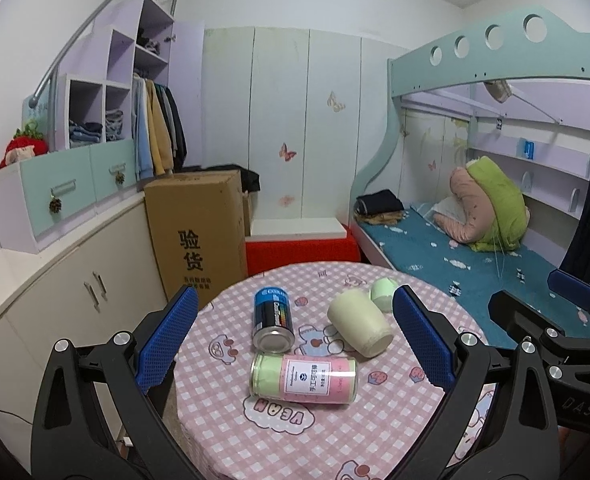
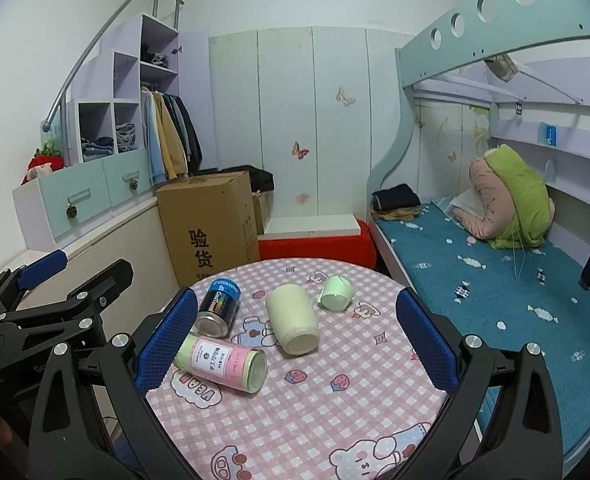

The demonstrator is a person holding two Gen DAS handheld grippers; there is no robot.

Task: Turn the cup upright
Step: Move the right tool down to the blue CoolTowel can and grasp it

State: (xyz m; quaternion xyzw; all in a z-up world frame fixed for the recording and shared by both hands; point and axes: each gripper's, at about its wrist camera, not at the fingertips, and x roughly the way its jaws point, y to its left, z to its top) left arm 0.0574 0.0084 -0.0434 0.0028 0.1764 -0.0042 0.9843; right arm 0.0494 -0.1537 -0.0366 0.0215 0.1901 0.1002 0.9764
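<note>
Cream cup (image 1: 360, 328) lies on its side mid-tabletop (image 1: 279, 440), mouth toward the cameras. Small green cup (image 1: 383, 294) just behind it, also tipped over. Blue-black can (image 1: 273, 322) lies to its left, well clear; pink-green canister (image 1: 303, 378) lies in front of the can. Left hand-held gripper (image 1: 295, 348) spread wide, holding nothing, above the near edge. Right hand-held gripper (image 2: 297, 348) likewise wide and empty, cream cup between its blue pads (image 2: 427, 344) in view.

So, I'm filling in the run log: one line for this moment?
cup on its side, untouched | left gripper open, empty | right gripper open, empty | flip not begun
</note>
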